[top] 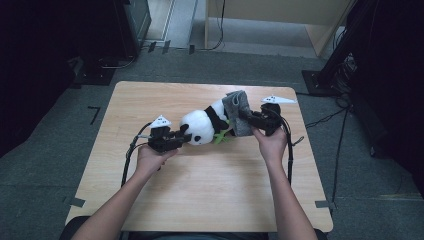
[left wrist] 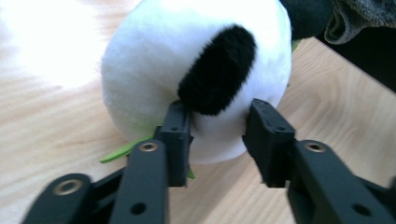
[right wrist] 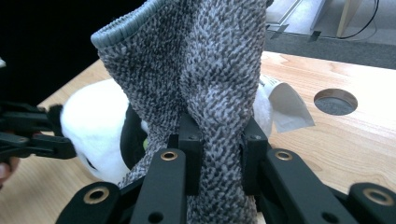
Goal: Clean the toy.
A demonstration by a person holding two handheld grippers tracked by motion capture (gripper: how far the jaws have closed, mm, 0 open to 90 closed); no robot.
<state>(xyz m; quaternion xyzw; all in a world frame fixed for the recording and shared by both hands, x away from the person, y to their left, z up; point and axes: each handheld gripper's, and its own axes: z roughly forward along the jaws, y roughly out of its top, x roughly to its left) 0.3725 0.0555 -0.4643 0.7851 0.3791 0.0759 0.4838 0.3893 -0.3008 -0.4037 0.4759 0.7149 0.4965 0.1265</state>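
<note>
R claw [right wrist: 218, 154] clamped on grey knit sock [right wrist: 205, 70]; we note soft black-white panda toy [top: 207, 122] lies leftward, L claw [left wrist: 217, 140] loosely astride its head.

A plush panda toy [top: 202, 126] at the centre of the high view is white with black ears, eye patches and arms; in the left gripper view a black oval ear patch [left wrist: 218, 70] sits on its white head. Bright green felt leaves [top: 223, 136] lie at its front. The knitted sock [right wrist: 210, 84] is speckled grey and white, with a plain grey ribbed cuff [right wrist: 123, 29] at upper left. Both grippers' jaws are matt black with brass-coloured rivets [right wrist: 169, 155]. The wooden table [top: 210, 200] is pale, with a light brown grain.
</note>
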